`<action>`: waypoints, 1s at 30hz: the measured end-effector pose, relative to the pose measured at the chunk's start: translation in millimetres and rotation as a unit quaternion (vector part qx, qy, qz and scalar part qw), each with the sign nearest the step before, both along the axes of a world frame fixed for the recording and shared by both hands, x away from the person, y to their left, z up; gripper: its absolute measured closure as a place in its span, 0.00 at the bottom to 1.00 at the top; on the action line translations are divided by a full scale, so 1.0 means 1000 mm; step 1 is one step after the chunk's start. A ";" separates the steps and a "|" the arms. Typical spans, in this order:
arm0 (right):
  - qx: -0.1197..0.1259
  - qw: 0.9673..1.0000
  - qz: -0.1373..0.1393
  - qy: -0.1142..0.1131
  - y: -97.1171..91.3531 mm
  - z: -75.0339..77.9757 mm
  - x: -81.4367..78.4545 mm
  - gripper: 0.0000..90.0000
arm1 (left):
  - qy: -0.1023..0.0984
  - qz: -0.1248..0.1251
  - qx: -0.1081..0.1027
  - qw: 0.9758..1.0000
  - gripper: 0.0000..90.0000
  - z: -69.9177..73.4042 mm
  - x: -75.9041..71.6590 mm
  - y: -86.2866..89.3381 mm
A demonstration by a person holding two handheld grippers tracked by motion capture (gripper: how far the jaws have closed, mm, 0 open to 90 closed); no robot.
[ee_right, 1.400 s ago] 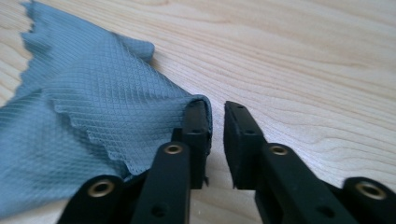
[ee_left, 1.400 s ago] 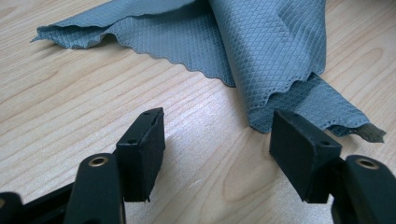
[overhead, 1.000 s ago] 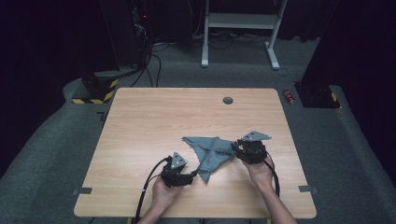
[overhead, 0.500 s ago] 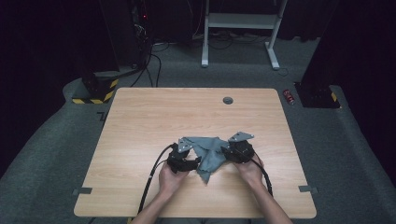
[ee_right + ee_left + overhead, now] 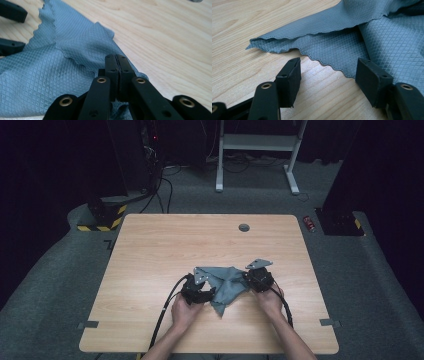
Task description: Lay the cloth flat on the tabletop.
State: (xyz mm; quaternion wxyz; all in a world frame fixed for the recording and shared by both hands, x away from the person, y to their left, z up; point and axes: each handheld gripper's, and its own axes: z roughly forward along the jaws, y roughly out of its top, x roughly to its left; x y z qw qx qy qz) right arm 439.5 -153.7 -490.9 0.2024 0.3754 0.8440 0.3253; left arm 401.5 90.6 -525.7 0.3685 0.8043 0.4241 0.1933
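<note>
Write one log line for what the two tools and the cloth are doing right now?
left tool: open, at cloth edge | right tool: just closed, shut on cloth | cloth: crumpled on table

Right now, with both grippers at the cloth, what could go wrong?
1. The right gripper has just closed on a thin fold of the grey cloth; so small a bite may slip when pulled.
2. The left gripper is open, with the scalloped edge just ahead of its jaws; closing now could miss it.
3. The crumpled cloth may drag across the table instead of spreading.
</note>
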 end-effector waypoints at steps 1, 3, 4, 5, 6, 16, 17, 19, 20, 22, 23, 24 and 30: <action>0.009 1.000 -0.004 -0.001 -0.003 0.003 0.001 0.99 | 0.000 0.000 0.000 1.000 0.42 0.000 0.000 0.000; 0.012 1.000 -0.013 0.001 -0.006 0.005 0.003 0.99 | 0.000 0.000 0.000 1.000 0.42 0.000 0.000 0.000; 0.013 1.000 -0.017 0.000 -0.008 0.007 0.005 0.99 | 0.000 0.000 0.000 1.000 0.42 0.000 0.000 0.000; 0.015 1.000 -0.021 0.000 -0.010 0.009 0.007 0.99 | 0.000 0.000 0.000 1.000 0.42 0.000 0.000 0.000; 0.015 1.000 -0.025 -0.002 -0.012 0.012 0.009 0.99 | 0.000 0.000 0.000 1.000 0.42 0.000 0.000 0.000; 0.025 0.995 -0.096 0.013 -0.023 0.011 0.046 0.99 | 0.000 0.000 0.001 1.000 0.42 0.000 0.000 0.000; 0.025 0.994 -0.103 0.022 -0.023 0.008 0.050 0.98 | 0.000 -0.001 0.001 1.000 0.42 0.000 0.000 0.000; 0.021 0.993 -0.113 0.034 -0.023 0.001 0.054 0.94 | 0.000 0.000 0.001 1.000 0.42 0.000 0.000 0.000; 0.022 0.993 -0.113 0.037 -0.023 -0.001 0.054 0.91 | 0.000 0.000 0.001 1.000 0.42 0.000 0.000 0.000; 0.024 0.993 -0.112 0.039 -0.023 -0.001 0.052 0.88 | 0.000 0.000 0.001 1.000 0.42 0.000 0.000 0.000; 0.027 0.994 -0.102 0.023 -0.023 0.003 0.044 0.83 | 0.000 0.000 0.001 1.000 0.42 0.000 0.000 0.000; 0.033 0.994 -0.100 0.017 -0.022 0.007 0.038 0.82 | 0.000 0.000 0.001 1.000 0.42 0.000 0.000 0.000; 0.034 0.999 -0.037 0.002 -0.015 0.012 -0.005 0.78 | -0.002 -0.017 0.003 1.000 0.43 0.002 -0.009 -0.009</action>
